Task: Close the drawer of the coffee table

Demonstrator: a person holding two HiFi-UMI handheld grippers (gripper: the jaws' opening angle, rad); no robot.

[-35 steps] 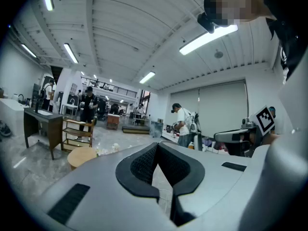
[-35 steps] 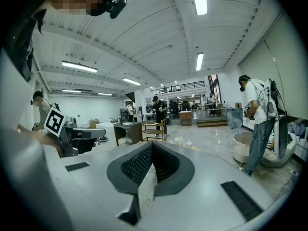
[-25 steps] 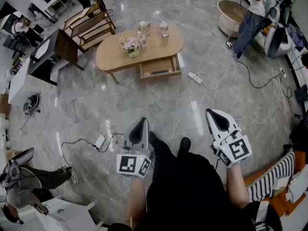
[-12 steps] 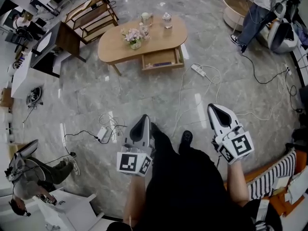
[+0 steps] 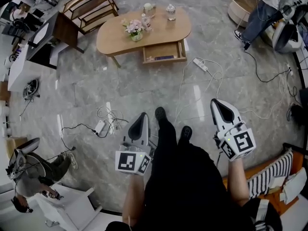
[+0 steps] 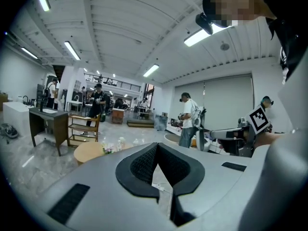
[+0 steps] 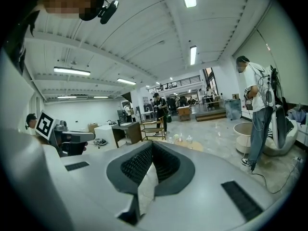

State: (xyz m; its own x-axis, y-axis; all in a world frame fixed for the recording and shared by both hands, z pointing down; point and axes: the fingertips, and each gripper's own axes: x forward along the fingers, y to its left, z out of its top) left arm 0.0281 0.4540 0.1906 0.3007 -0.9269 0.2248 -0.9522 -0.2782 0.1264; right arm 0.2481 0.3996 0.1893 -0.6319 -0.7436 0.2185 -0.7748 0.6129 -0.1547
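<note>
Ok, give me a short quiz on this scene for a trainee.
1. True or false: the drawer of the coffee table is shut.
2. The left hand-held gripper and the right hand-held gripper are: A open; B shut, empty; C shut on the drawer.
3. Fill in: in the head view, the power strip lies to the drawer's ____.
Key: 1 false; 2 B; 3 right.

Right gripper [image 7: 152,147] jaws closed, nothing between. Coffee table [image 7: 191,146] far ahead, bottles [image 7: 188,139] on top. Desk [image 7: 126,130], shelf [image 7: 153,129] further back. Person [image 7: 255,105] standing right, beside round tub [image 7: 243,136].
</note>
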